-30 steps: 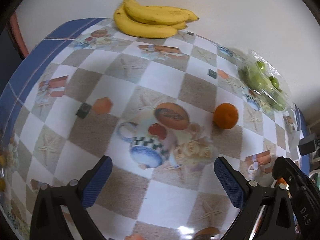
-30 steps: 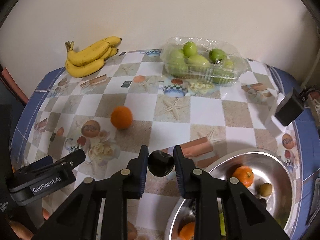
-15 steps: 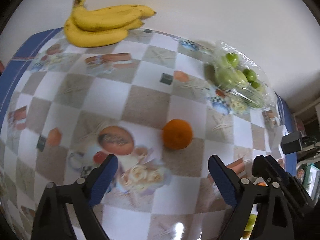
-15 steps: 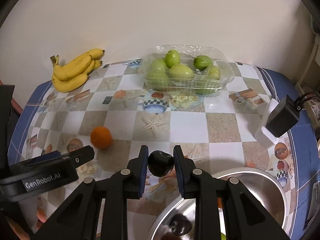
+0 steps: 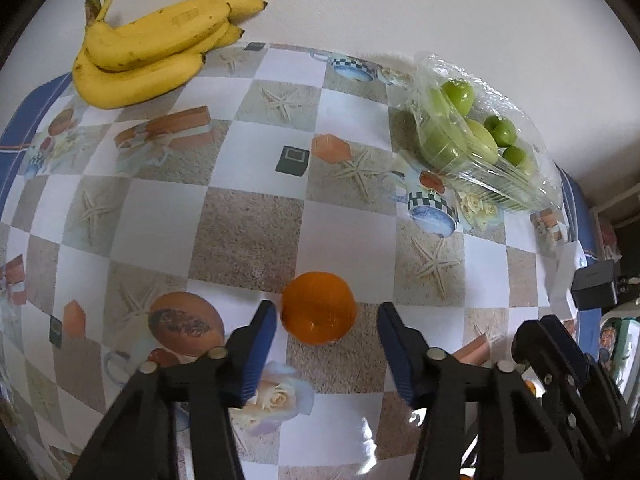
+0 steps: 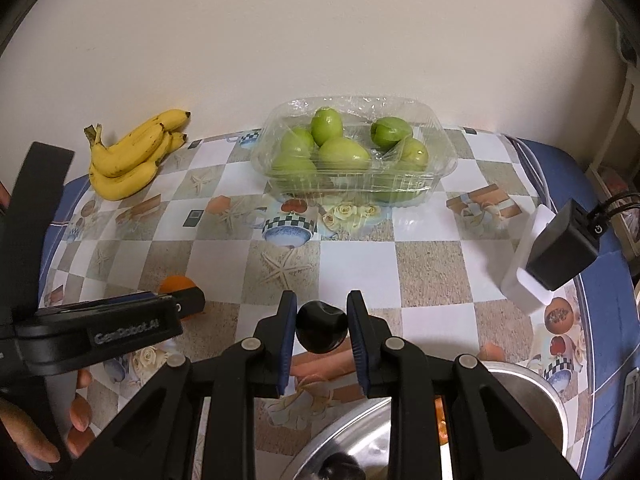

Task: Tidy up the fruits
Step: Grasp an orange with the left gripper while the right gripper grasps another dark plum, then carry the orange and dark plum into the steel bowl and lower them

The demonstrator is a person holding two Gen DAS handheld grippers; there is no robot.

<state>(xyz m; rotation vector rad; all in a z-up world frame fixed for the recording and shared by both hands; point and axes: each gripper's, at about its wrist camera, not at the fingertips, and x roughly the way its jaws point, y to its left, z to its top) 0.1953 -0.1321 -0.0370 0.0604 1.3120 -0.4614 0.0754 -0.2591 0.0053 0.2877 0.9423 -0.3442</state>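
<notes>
An orange [image 5: 318, 307] lies on the patterned tablecloth, between the open fingers of my left gripper [image 5: 326, 316], nearer the left finger. In the right wrist view the orange [image 6: 176, 282] peeks out behind the left gripper's body. My right gripper [image 6: 321, 325] is shut on a dark, nearly black round fruit [image 6: 321, 330] and holds it above the table just beyond the rim of a steel bowl [image 6: 520, 376]. The bowl holds other fruit, mostly hidden by the gripper.
A bunch of bananas [image 5: 148, 50] lies at the far left by the wall. A clear plastic tray of green fruits [image 6: 352, 156] stands at the back. A black adapter on a white block [image 6: 560, 246] sits at the right edge.
My left gripper has moved forward and right until the orange sits between its open fingers. My right gripper, still holding the dark fruit, has shifted back over the bowl's near side.
</notes>
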